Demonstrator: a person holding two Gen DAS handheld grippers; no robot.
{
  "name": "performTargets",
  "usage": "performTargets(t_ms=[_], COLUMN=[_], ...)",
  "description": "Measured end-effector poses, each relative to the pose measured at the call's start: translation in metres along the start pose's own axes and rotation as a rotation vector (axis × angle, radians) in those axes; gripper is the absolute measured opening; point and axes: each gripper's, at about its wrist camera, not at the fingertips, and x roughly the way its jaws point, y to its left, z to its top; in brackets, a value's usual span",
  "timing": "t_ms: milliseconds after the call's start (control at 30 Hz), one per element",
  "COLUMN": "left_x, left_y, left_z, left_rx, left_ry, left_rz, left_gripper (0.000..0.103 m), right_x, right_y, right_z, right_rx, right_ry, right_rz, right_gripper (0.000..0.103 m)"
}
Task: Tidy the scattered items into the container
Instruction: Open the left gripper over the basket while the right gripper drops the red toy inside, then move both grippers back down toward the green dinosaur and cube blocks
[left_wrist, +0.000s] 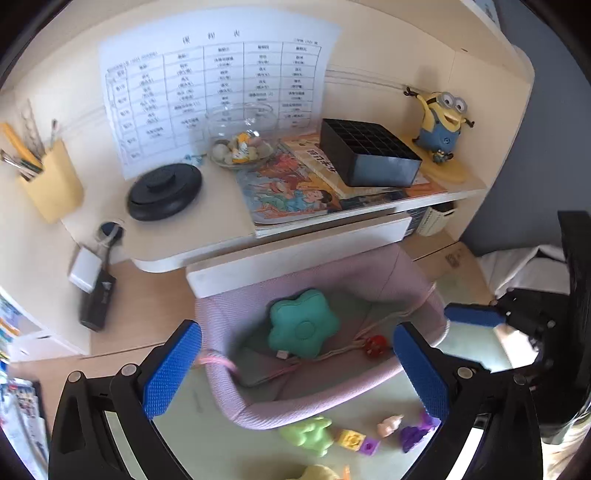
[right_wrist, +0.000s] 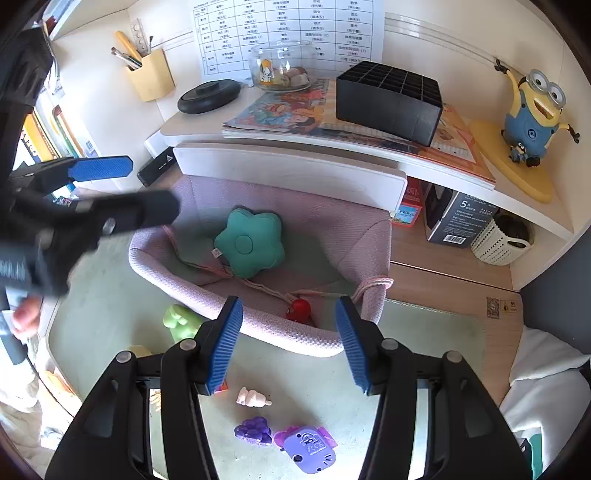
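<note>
Basket (right_wrist: 332, 236) holds two toys (star (right_wrist: 249, 243), red (right_wrist: 298, 309)); both tools agape.

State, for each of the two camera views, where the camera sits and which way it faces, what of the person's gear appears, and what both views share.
Left wrist: sits on the left claw, facing forward and down over the pink basket towards the desk shelf; the right claw shows at right.
Right wrist: sits on the right claw, facing the same basket; the left claw shows at left.
Shared: basket, green flower cushion, minion figure.
</note>
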Motion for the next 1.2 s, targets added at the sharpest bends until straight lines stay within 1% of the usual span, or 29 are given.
performTargets(t_ms=[33,100,133,233,367,533,600,667,900,1100,1200], left_x=[-0.003,-0.007,-0.006,-0.007,-0.003,-0.005,-0.005,-0.005,-0.007,0.000,0.003], left_y=[0.001,0.004,0.005,0.005,0.010,0.014,0.016,0.018,0.023,0.020,0.018], left_z=[-0.002,-0.005,-0.006,-0.012,-0.023,-0.040,-0.045,-0.050,-0.064,-0.077,-0.083], left_rx=[-0.005,0.000,0.000,0.018,0.000,0.006,0.017,0.104,0.090,0.112,0.139], left_ry=[-0.003,0.003,0.006,0.019,0.055,0.056,0.082,0.108,0.129,0.168,0.179], left_rz=[-0.009,-0.069,-0.075,-0.059,-0.084,-0.106,-0.142,-0.242,-0.234,-0.227,-0.230], left_gripper=[0.103,0.103,0.103,0.103,0.102,0.102,0.102,0.102,0.102,0.102,0.102], right_x=[0.000,-0.001,-0.002,-0.005,-0.009,-0.015,-0.016,-0.016,-0.012,-0.011,-0.008], right_y=[0.001,0.002,0.003,0.005,0.009,0.011,0.012,0.012,0.020,0.028,0.032], right_z=[0.000,-0.001,-0.002,-0.006,-0.011,-0.020,-0.024,-0.029,-0.042,-0.052,-0.058], right_rx=[-0.001,0.000,-0.003,-0.014,-0.022,-0.023,-0.016,-0.016,-0.034,-0.058,-0.068], right_ry=[-0.002,-0.004,-0.005,-0.010,-0.012,-0.016,-0.013,-0.008,0.009,0.011,0.015], right_rz=[0.000,0.001,0.003,-0.001,0.001,0.012,0.016,0.025,0.038,0.050,0.053], right_gripper=[0.049,0.049,0.049,0.049,0.049,0.050,0.050,0.050,0.050,0.049,0.049])
